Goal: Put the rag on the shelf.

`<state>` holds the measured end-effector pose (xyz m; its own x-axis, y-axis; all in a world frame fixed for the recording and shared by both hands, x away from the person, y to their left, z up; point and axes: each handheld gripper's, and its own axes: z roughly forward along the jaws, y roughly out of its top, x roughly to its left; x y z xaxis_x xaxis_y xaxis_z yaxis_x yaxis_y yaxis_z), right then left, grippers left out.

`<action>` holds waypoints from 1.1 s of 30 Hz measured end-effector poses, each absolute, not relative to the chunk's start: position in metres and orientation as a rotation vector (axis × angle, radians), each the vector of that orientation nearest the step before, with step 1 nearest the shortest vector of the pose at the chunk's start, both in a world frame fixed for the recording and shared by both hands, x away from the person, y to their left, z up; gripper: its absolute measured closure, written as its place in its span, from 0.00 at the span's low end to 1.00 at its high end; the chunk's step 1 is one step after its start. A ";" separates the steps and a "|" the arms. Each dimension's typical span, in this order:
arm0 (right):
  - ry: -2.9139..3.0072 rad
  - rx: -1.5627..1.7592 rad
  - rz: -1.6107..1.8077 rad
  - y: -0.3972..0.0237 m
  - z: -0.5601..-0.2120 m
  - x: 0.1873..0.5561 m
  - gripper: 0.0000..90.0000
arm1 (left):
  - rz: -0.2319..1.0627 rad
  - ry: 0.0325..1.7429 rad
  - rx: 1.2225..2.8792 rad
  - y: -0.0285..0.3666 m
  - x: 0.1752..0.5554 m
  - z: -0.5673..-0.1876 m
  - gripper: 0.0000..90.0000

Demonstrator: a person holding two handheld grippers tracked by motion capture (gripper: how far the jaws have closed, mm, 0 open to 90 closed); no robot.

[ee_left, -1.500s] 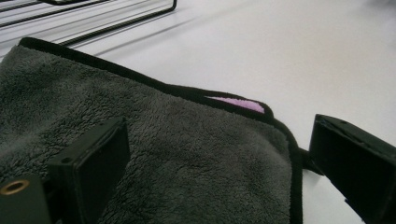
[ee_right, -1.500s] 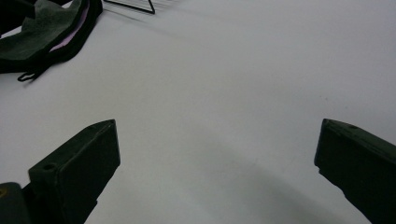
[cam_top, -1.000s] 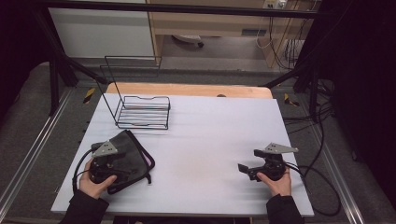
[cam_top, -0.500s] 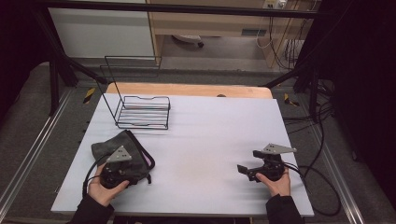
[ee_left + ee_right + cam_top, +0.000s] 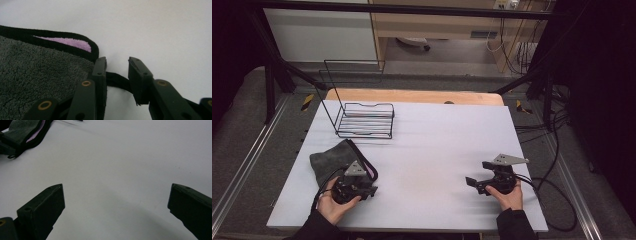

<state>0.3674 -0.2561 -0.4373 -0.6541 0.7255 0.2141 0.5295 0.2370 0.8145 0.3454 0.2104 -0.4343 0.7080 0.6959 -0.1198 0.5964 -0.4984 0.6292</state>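
Note:
A grey towel (image 5: 329, 162) with a black hem and a pink underside lies crumpled at the near left of the white table (image 5: 437, 145). My left gripper (image 5: 371, 190) sits at the towel's near right corner. In the left gripper view its jaws (image 5: 117, 62) stand a little apart, the black hem (image 5: 115, 81) runs across the gap low between them, and the grey pile (image 5: 37, 75) spreads to the left. My right gripper (image 5: 472, 182) rests at the near right with its jaws (image 5: 116, 192) wide apart over bare table. The towel (image 5: 23, 130) shows far off in that view.
A black wire rack (image 5: 364, 120) stands at the back left of the table. A wooden board (image 5: 412, 96) runs along the far edge. Cables (image 5: 557, 190) trail off the table's right side. Metal rails flank the table on both sides.
My left gripper has slid off the top of the towel, toward the person and to the right, to the towel's near right corner. The right gripper has stayed put.

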 end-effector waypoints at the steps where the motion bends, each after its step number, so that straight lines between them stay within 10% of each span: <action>1: 2.301 1.184 1.380 -0.256 -0.437 0.367 0.02 | 0.186 1.000 2.249 0.210 0.345 -0.434 0.76; 33: 2.305 1.191 1.384 -0.256 -0.438 0.367 0.02 | 0.181 0.991 2.162 0.185 0.344 -0.430 1.00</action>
<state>0.3674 -0.2558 -0.4376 -0.6550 0.7227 0.2207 0.5344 0.2365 0.8115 0.3441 0.1851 -0.4298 0.6916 0.7029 -0.1661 0.5986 -0.4291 0.6764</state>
